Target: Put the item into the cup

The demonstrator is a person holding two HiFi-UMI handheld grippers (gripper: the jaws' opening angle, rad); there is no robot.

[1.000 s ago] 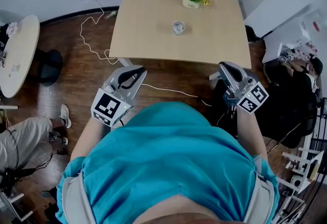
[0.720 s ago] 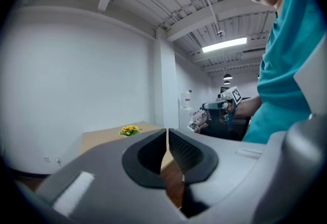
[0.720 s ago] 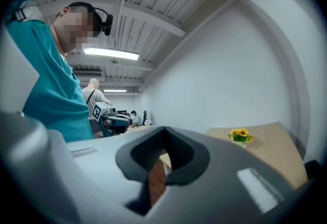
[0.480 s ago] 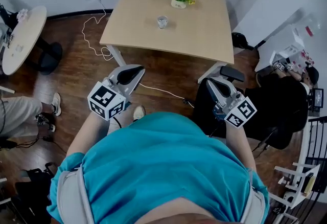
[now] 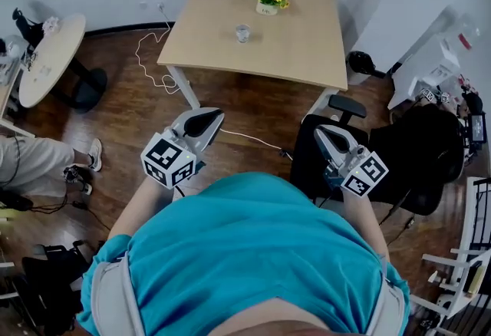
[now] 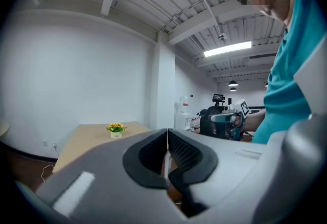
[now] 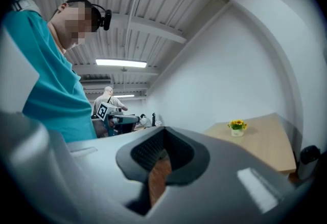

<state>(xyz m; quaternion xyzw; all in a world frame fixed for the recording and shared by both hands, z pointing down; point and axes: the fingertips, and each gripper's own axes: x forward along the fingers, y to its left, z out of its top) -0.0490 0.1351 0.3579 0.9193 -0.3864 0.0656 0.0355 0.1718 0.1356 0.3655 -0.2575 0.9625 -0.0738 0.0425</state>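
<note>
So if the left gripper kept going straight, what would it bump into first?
Nothing nearby. The left gripper points over open floor toward the table, so probably its near edge first, though height is hard to judge.

On the table [image 5: 307,51], flowerpot [image 5: 267,1] stands behind cup [image 5: 243,33].

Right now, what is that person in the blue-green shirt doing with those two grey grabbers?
A person in a teal shirt stands back from the light wooden table, a grey gripper in each hand. The left gripper and the right gripper are both shut and empty. A small clear glass cup and a white pot of yellow flowers sit on the table, far from both grippers.
</note>
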